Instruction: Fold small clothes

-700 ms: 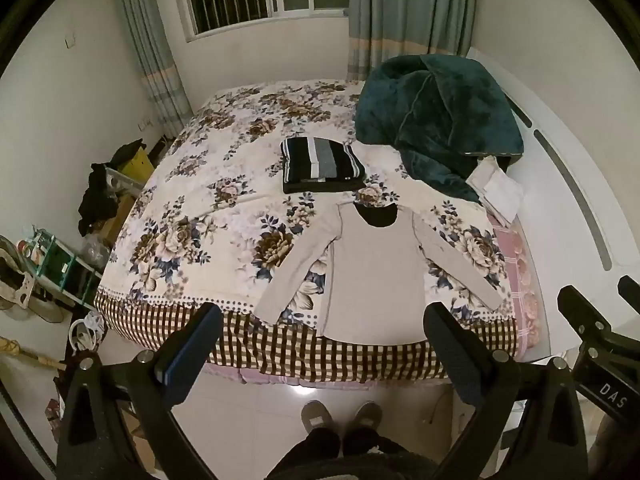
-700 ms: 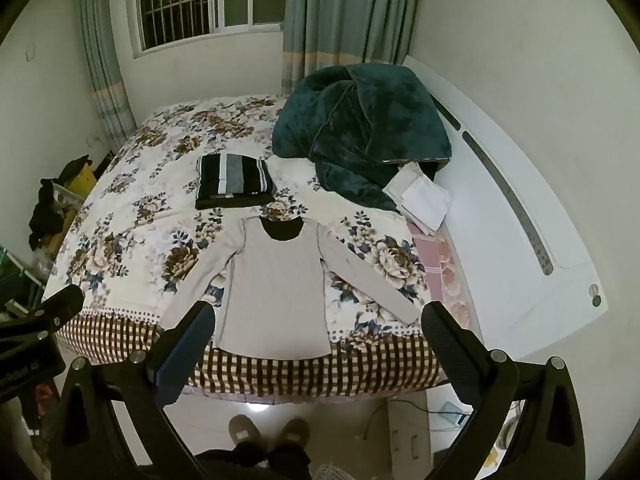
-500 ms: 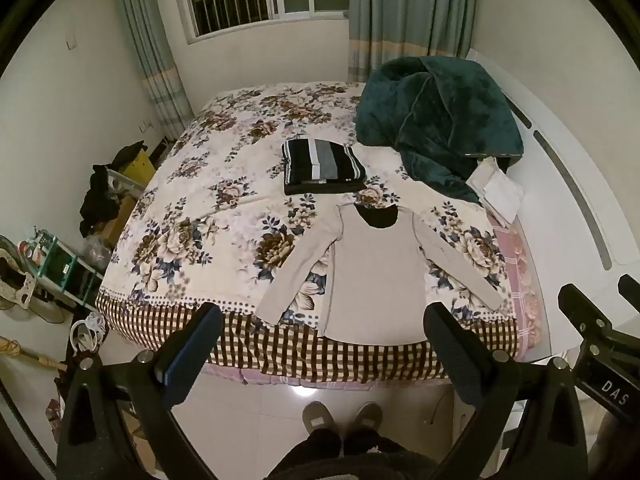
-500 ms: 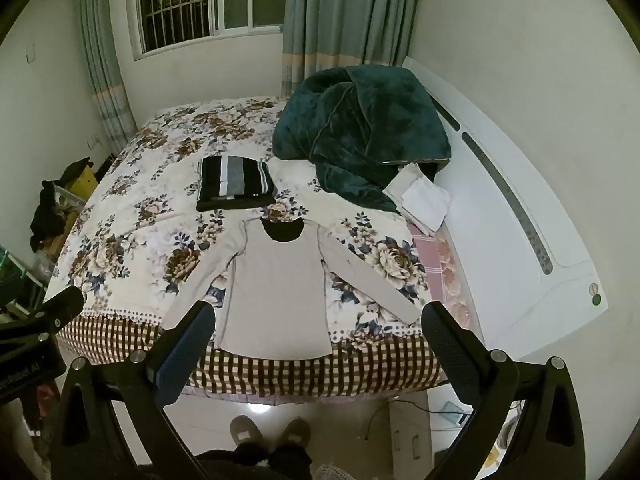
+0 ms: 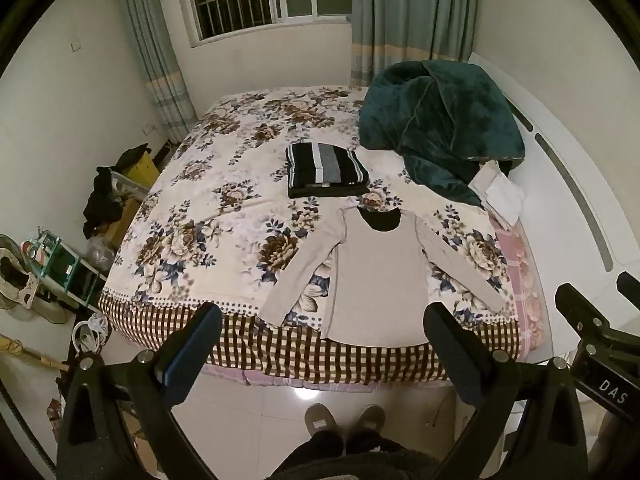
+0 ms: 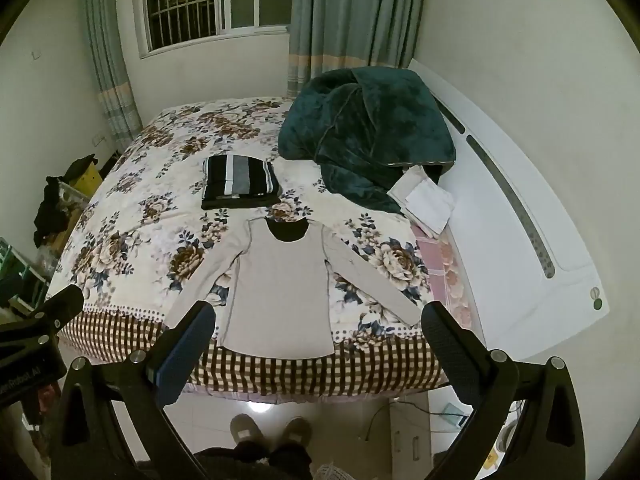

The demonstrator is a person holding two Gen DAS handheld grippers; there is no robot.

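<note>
A beige long-sleeved top (image 5: 376, 276) lies flat on the floral bedspread, sleeves spread, hem at the near edge of the bed; it also shows in the right wrist view (image 6: 280, 292). A folded black, grey and white striped garment (image 5: 325, 170) lies beyond its collar (image 6: 239, 182). My left gripper (image 5: 320, 324) is open and empty, held high above the floor in front of the bed. My right gripper (image 6: 318, 320) is open and empty too, at the same height to the right.
A dark green blanket (image 5: 440, 124) is heaped at the bed's far right, with white folded cloths (image 5: 498, 194) beside it. A white headboard (image 6: 520, 216) runs along the right. Clutter and shelves (image 5: 60, 256) stand left of the bed. My slippered feet (image 5: 344, 420) stand on tiled floor.
Both views have shifted very slightly; the clothes have not moved and both grippers stay open.
</note>
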